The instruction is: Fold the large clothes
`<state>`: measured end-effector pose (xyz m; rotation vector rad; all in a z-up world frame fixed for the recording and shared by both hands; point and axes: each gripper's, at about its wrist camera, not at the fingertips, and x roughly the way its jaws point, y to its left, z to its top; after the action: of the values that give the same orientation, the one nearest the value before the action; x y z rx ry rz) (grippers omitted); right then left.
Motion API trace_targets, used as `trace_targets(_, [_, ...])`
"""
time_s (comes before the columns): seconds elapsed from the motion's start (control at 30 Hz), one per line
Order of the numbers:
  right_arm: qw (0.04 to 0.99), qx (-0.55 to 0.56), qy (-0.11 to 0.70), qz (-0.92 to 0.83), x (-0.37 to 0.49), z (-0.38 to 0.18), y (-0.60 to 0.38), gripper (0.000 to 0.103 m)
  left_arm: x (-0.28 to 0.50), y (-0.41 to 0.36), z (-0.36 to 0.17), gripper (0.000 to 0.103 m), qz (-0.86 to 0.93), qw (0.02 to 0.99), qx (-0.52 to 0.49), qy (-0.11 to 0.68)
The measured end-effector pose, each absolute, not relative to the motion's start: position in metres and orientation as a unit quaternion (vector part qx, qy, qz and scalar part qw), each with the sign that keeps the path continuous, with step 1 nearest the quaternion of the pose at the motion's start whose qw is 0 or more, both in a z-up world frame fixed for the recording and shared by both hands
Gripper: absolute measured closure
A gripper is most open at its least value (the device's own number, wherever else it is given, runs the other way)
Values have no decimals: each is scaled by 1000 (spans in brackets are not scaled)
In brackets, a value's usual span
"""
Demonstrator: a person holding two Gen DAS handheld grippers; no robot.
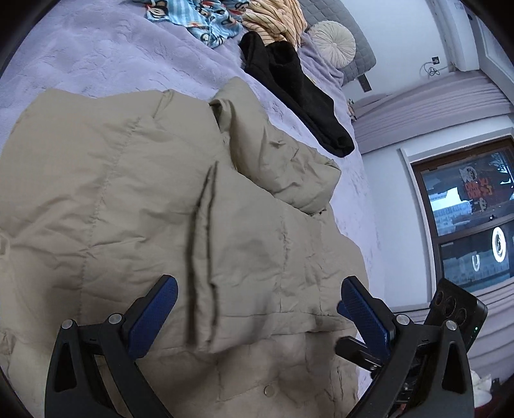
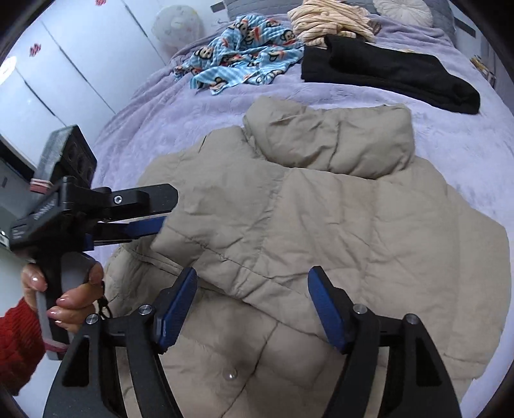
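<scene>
We see a bed with a lilac cover carrying a beige puffer jacket, black garment, monkey-print fabric, striped garment.

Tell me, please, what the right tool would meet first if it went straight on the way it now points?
Most likely the beige puffer jacket: the right tool is open and empty, and the folded-over quilted panel fills the line ahead of its fingers. How far off it is cannot be judged.

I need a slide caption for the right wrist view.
Open right tool above beige puffer jacket on purple bed.
</scene>
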<state>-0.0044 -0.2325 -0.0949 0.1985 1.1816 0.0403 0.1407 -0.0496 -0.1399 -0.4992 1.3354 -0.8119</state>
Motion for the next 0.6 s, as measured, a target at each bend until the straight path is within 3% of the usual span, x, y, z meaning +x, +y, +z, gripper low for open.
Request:
trace_targets(0.1, [813,151,563,7,-34,-94,-261,30,145,-70,-149,3,-354,679,-203,610])
trace_targets(0.13, [805,166,569,3,-47,-99,-270,43,147,-78,-151,12,-353,676,-193,618])
trace_targets(0.17, [798,173,577,-3,-57,-104,-276,60,148,-88,-155,54,-360,667,-183,626])
trace_targets(0.2, [789,174,589,-12,-68,-111,-281,65,149,-101,-158,95,-366,656,-169,638])
trace_targets(0.33, [776,176,605,-35,-91,-134,-292,75,144,-120,-129,95,-382,675,-157,611])
trace_targets(0.5, [810,117,569,-79,-81,-128,-306,76,154,-99,-51,95,-413,718,-193,526])
trace_targets(0.6, [821,60,549,-146,-74,-121,-329,76,159,-80,-39,95,-399,742,-162,513])
